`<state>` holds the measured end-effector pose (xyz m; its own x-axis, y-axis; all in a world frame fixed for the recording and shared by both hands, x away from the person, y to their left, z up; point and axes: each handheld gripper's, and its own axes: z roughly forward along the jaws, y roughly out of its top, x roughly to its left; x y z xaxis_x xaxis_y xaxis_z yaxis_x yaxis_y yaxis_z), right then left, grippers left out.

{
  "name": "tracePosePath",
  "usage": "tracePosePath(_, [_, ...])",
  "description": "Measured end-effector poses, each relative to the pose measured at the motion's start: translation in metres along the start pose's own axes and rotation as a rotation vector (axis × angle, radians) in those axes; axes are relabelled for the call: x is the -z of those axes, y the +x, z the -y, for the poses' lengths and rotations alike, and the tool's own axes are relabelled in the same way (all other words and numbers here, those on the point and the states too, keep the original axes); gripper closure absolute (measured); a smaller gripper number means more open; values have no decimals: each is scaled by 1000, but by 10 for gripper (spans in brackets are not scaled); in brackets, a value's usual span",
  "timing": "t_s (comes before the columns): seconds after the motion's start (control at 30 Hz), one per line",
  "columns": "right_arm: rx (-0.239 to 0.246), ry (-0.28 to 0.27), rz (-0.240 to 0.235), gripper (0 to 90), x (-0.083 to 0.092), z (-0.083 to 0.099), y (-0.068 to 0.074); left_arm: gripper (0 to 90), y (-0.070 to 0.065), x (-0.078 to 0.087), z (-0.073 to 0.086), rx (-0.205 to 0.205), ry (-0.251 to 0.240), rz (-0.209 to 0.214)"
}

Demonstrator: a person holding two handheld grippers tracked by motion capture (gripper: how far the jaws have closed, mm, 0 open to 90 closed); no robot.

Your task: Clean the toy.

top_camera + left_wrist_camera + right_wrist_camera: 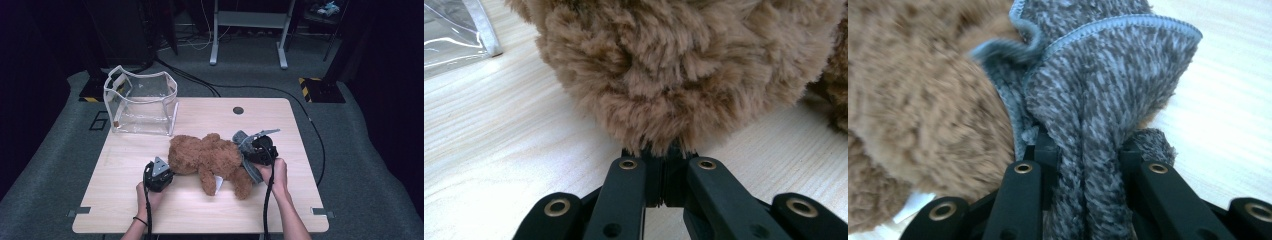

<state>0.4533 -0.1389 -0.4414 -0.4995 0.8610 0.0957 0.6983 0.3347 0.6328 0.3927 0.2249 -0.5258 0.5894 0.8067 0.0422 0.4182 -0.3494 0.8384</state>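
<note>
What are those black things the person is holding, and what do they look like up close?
They are hand-held tongs. The left tongs and right tongs have chunky black bodies, each topped by a grey three-cornered plate and trailing a black cable. Their flat black arms carry brass-ringed rivets. Forearms are bare; a dark band circles the left wrist.

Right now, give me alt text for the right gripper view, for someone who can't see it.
The right gripper has its two black jaws closed on a bunched grey knitted cloth with blue stitched edging. A fluffy brown teddy bear lies against the cloth at the left, and the pale wooden table shows at the right.
</note>
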Motion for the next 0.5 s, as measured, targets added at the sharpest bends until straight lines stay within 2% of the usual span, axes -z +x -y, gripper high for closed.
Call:
tracePosePath(0.1, [-6, 10, -3, 729, -5, 1, -2, 888, 0, 0, 0, -5, 5, 0])
tracePosePath(0.2, [-22, 63, -9, 728, -16, 5, -5, 888, 1, 1, 0, -7, 10, 6])
tracePosePath(0.27, [-28, 72, -7, 727, -21, 7, -6, 888, 0, 0, 0, -6, 5, 3])
tracePosePath(0.4, [-28, 115, 20, 723, -31, 10, -7, 888, 1, 1, 0, -7, 8, 8])
tracePosePath(0.5, [-31, 118, 24, 721, -31, 10, -9, 888, 1, 1, 0, -6, 8, 10])
